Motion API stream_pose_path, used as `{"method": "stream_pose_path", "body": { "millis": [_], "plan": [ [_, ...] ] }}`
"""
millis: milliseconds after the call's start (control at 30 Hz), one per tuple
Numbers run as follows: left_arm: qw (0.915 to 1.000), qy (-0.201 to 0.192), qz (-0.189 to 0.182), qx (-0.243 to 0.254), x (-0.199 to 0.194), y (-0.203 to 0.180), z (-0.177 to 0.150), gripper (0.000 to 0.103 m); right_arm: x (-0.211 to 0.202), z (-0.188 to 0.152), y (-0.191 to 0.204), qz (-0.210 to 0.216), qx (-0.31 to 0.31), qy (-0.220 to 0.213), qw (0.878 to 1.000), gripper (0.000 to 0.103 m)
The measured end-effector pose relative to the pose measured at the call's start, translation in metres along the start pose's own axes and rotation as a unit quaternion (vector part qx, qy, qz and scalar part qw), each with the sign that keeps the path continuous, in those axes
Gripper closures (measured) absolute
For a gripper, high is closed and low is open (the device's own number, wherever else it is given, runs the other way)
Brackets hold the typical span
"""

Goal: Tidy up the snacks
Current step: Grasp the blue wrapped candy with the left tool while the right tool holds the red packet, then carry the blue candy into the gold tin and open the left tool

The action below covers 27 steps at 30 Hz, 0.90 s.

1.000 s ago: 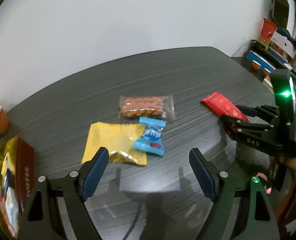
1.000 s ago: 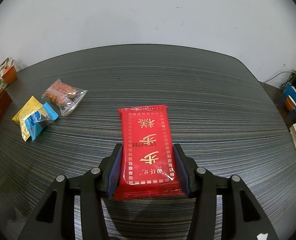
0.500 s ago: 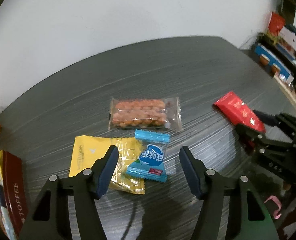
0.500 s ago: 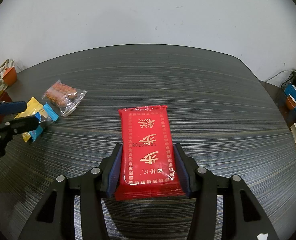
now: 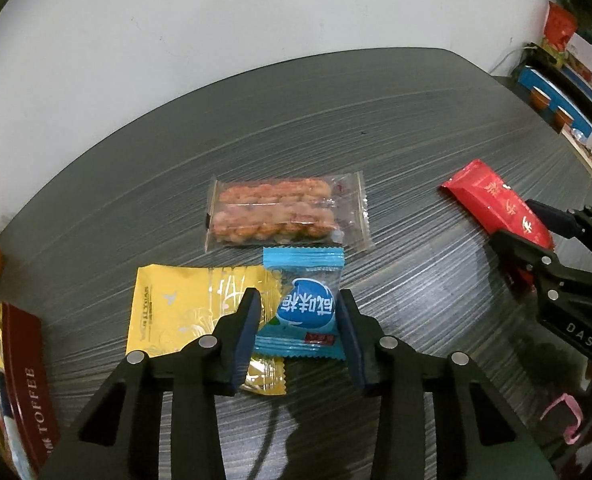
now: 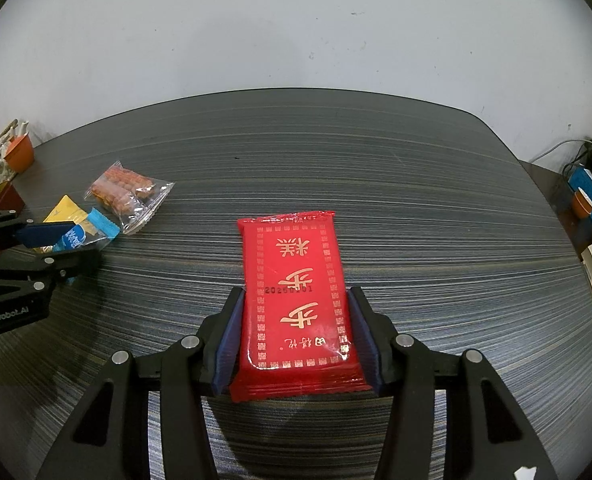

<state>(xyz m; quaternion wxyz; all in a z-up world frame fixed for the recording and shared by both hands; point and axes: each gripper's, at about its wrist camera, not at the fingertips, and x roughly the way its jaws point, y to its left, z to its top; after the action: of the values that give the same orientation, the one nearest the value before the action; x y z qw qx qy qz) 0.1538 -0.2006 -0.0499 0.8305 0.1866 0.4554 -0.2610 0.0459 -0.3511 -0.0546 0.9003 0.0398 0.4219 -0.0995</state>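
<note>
Streaks of grey grain run across our dark, round-cornered table (image 6: 376,168), a plain white wall (image 6: 296,40) behind it. Our left tongs (image 5: 299,312) have just been closing around the small blue sweet wrapper (image 5: 302,308); whether the pads touch it we cannot tell. It overlaps the yellow foil packet (image 5: 175,308), just before the clear snack bag (image 5: 283,212). Our right tongs (image 6: 293,336) pinch the flat red packet (image 6: 296,288), its far end on the table.

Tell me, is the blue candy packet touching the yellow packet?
Touching. The left wrist view shows the blue candy packet lying overlapped on the yellow packet's right end.
</note>
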Motion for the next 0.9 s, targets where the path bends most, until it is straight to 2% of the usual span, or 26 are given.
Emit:
{"method": "stream_pose_path", "body": {
  "millis": [267,633,900],
  "plan": [
    [1.0000,-0.004,0.002,-0.007,-0.009,-0.005,-0.005,0.064,0.000,0.000,0.000,0.000,0.000,0.000,1.000,0.054],
    [0.9996,-0.010,-0.002,-0.027,-0.040,0.000,-0.027,0.064,0.001,0.000,0.000,0.000,0.001,0.000,1.000,0.054],
    [0.9976,-0.029,0.015,-0.061,-0.082,0.034,-0.042,0.064,0.001,0.000,0.001,0.000,0.001,0.000,1.000,0.054]
  ]
}}
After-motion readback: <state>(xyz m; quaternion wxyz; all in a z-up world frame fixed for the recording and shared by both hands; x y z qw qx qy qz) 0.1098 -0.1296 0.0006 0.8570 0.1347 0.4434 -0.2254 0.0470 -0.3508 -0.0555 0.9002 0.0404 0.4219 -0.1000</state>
